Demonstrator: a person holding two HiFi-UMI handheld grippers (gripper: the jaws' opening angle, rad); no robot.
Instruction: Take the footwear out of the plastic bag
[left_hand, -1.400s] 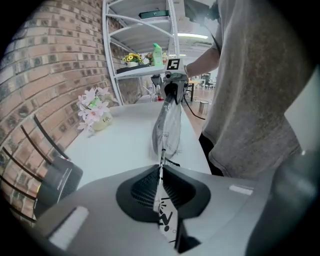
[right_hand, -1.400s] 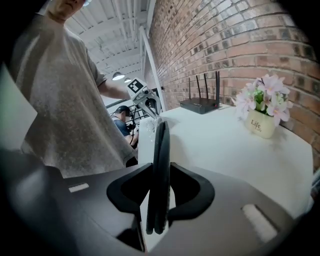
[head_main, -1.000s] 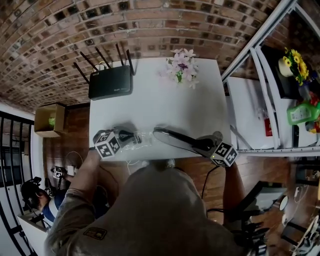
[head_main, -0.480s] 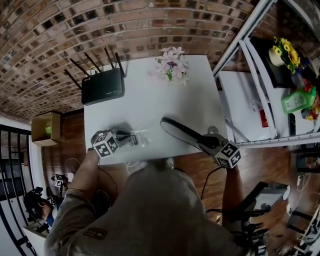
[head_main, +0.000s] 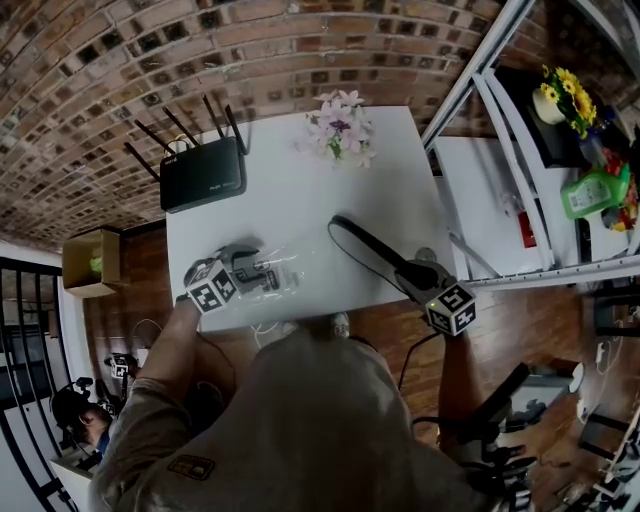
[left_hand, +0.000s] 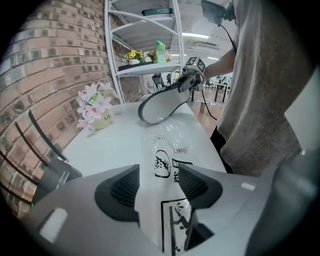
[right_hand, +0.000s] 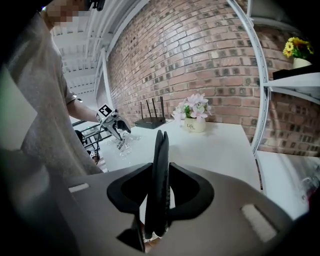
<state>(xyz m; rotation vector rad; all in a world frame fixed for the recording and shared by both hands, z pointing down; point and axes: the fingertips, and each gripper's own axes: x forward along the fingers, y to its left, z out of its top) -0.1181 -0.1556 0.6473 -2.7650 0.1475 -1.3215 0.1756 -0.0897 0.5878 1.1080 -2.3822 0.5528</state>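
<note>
A pair of flat black footwear (head_main: 362, 243) sticks out over the white table (head_main: 300, 190), clear of the bag. My right gripper (head_main: 415, 278) is shut on its heel end, and the soles (right_hand: 160, 165) stand on edge between the pads. The clear plastic bag (head_main: 278, 277) with black print lies crumpled on the table at the front left. My left gripper (head_main: 248, 272) is at the bag's near end and its jaws are opening. The bag (left_hand: 167, 165) lies in the gap between the pads, which do not press on it.
A black router (head_main: 200, 173) with antennas stands at the table's back left. A pot of pink flowers (head_main: 340, 130) sits at the back middle. A white metal shelf rack (head_main: 520, 200) with bottles and yellow flowers stands close on the right.
My right gripper has drawn the footwear right and farther from the bag. The left gripper's jaws, shut on the bag before, now stand apart.
</note>
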